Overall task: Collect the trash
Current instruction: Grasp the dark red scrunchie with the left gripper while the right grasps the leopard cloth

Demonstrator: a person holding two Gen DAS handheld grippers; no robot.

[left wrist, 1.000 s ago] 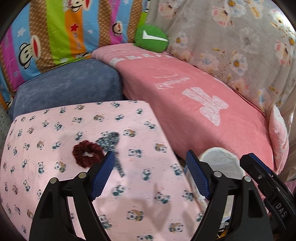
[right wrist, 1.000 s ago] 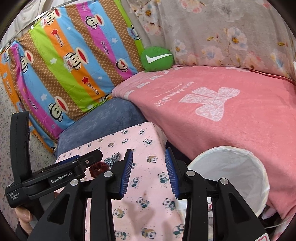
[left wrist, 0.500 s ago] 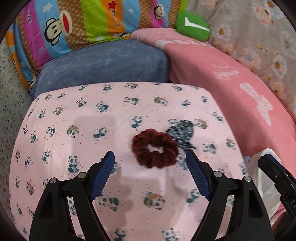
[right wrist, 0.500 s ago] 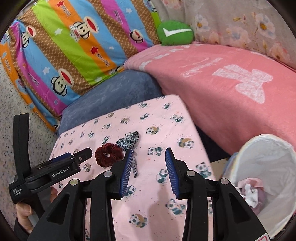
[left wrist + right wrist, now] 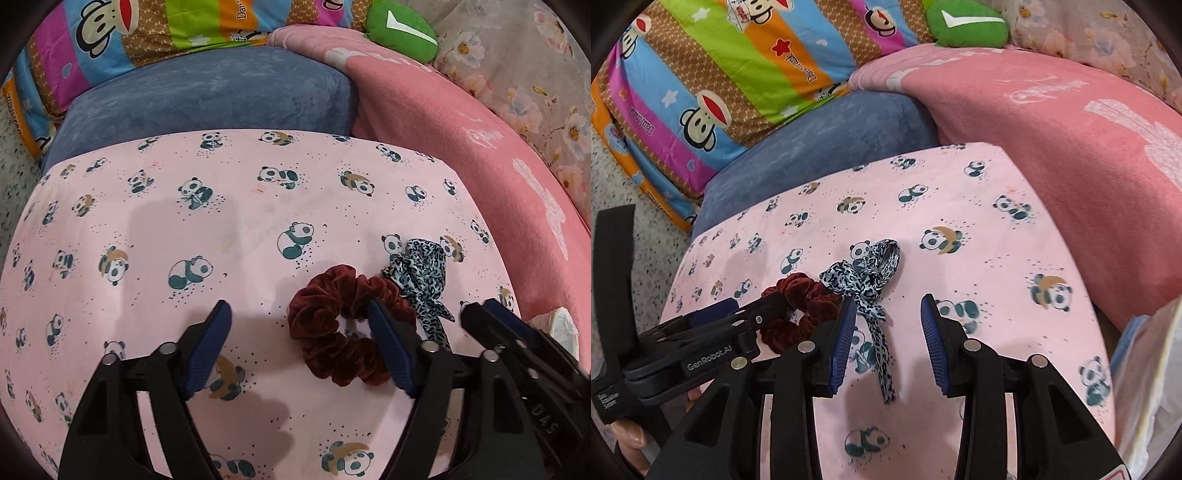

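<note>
A dark red velvet scrunchie (image 5: 332, 325) lies on the pink panda cloth (image 5: 184, 221). A leopard-print ribbon (image 5: 421, 273) touches it on the right. My left gripper (image 5: 299, 332) hovers low over the scrunchie with its jaws closing. Its right finger (image 5: 388, 347) covers the scrunchie's right side, while the left finger stands apart from it. In the right wrist view, my right gripper (image 5: 890, 332) is open, and the tail of the ribbon (image 5: 864, 273) lies between its fingers untouched. To its left are the scrunchie (image 5: 801, 295) and the left gripper (image 5: 738, 310).
A white lined bin (image 5: 1145, 369) stands past the cloth's right edge; it also shows in the left wrist view as the bin (image 5: 561, 325). Behind are a blue cushion (image 5: 207, 96), a pink blanket (image 5: 1071, 147), a striped monkey pillow (image 5: 738, 66) and a green cushion (image 5: 399, 29).
Both grippers have come down and forward over the cloth. The left one now sits at the scrunchie with narrower jaws; the right one now straddles the ribbon's tail. The bin has slid to the frame edge.
</note>
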